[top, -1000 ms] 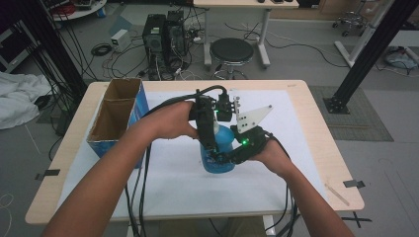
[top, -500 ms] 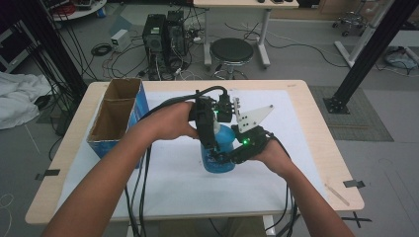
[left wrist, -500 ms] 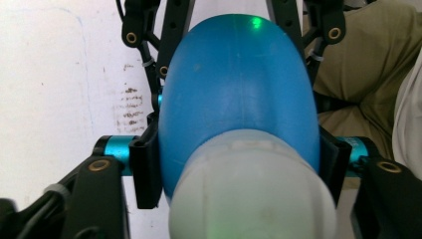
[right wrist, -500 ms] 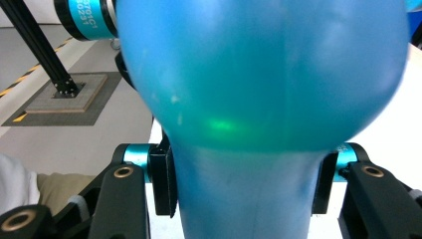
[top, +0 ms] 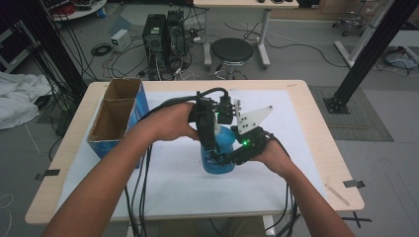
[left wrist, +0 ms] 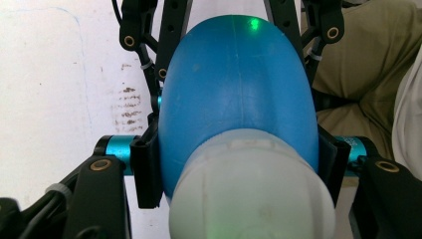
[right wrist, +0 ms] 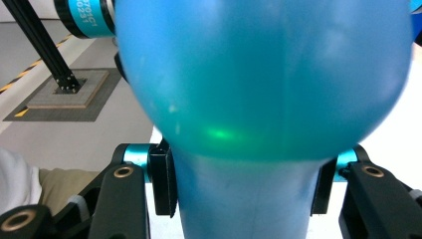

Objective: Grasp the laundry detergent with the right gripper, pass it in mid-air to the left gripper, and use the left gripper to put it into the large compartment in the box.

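Surface: white-covered wooden table; our blue plastic bottle with white cap stands beside the open cardboard box.
Left gripper: just closed on the bottle's top.
Right gripper: clamped on the bottle's lower body.
Advice: we steady below, twist above squarely.

Dim high view; close bottle blurred, green glare spot.

A laboratory or technical workshop is shown. Behind the worktop, two computer towers are placed on the grey floor among many loose cables, and a round black stool is seen beside them. Black metal frame posts and further desks are also visible.
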The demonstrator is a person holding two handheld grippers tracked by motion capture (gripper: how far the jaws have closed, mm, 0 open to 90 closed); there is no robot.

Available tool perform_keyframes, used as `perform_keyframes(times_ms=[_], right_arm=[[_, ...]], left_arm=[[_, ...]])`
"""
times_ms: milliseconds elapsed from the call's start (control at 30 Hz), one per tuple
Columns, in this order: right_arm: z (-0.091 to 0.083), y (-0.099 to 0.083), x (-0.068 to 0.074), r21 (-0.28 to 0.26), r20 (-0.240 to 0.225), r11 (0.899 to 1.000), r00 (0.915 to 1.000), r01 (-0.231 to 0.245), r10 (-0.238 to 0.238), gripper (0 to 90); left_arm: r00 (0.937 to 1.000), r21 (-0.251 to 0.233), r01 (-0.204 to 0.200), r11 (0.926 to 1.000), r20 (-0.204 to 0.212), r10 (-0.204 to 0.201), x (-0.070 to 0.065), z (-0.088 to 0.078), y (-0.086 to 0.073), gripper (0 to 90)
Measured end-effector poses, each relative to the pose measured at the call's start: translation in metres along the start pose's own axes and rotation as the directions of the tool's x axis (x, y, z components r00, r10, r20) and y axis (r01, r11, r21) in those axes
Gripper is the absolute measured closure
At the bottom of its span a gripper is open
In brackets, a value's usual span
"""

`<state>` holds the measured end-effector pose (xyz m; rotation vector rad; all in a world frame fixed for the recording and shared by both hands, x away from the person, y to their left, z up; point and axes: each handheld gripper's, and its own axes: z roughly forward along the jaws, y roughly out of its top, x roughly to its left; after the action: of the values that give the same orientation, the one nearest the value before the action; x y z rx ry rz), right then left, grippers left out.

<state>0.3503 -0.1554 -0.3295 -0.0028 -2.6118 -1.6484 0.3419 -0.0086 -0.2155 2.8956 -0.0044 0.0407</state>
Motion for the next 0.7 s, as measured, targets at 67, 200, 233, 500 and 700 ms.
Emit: perform_keyframes(times_ms=[67, 200, 233, 500, 700], right_arm=[[0.0, 0.0, 0.0, 0.003, -0.002, 1.0, 1.0, -0.001, 0.001, 44.5], [-0.002, 0.001, 0.001, 0.002, -0.005, 1.0, 1.0, 0.001, -0.001, 43.9], [-0.003, 0.001, 0.001, 0.007, -0.006, 1.0, 1.0, 0.0, 0.0, 42.0], [-0.021, -0.002, 0.004, 0.082, 0.027, 0.996, 0.9991, -0.034, 0.032, 11.7], [-0.037, -0.003, 0.004, 0.151, 0.128, 0.985, 0.9896, -0.085, 0.066, 11.1]], left_arm=[[1.0, 0.003, 0.003, 1.0, 0.001, -0.003, 0.0, 0.0, 0.001, 38.2], [1.0, -0.004, 0.005, 1.0, 0.006, -0.005, 0.0, -0.002, 0.002, 38.2], [1.0, 0.0, 0.004, 1.0, 0.008, -0.004, 0.0, -0.002, 0.002, 38.2], [0.9998, 0.007, 0.017, 0.9998, 0.013, -0.017, 0.003, -0.008, -0.002, 38.1], [0.9989, 0.016, 0.047, 0.9988, -0.006, -0.046, 0.007, -0.013, -0.009, 38.1]])
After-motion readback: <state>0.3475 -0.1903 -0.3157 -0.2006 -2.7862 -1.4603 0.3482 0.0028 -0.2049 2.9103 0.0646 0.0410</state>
